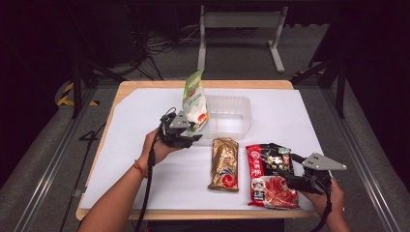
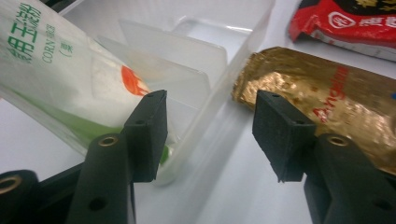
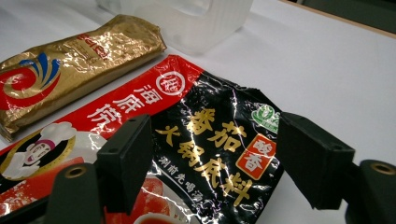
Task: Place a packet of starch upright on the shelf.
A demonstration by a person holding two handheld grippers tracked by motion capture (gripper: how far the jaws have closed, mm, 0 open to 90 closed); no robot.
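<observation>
A white-and-green corn starch bag (image 1: pixel 195 99) (image 2: pixel 60 70) stands tilted in the left end of a clear plastic bin (image 1: pixel 241 126) (image 2: pixel 243 42). My left gripper (image 1: pixel 195 134) (image 2: pixel 210 135) is just in front of that bin corner, open, with no pad touching the bag. A gold foil packet (image 1: pixel 224 164) (image 2: pixel 327 93) (image 3: pixel 79 60) lies flat in front of the bin. To its right lies a red-and-black sauce packet (image 1: pixel 268 176) (image 3: pixel 205 126). My right gripper (image 1: pixel 288 172) (image 3: pixel 215 154) hovers over that packet's near right part, jaws wide and not pressing on it.
A white sheet (image 1: pixel 130 159) covers the wooden table (image 1: pixel 145 85), which drops off to grey floor on every side. The bin has inner dividers (image 2: pixel 177 51). A metal stand (image 1: pixel 239 21) is beyond the far edge.
</observation>
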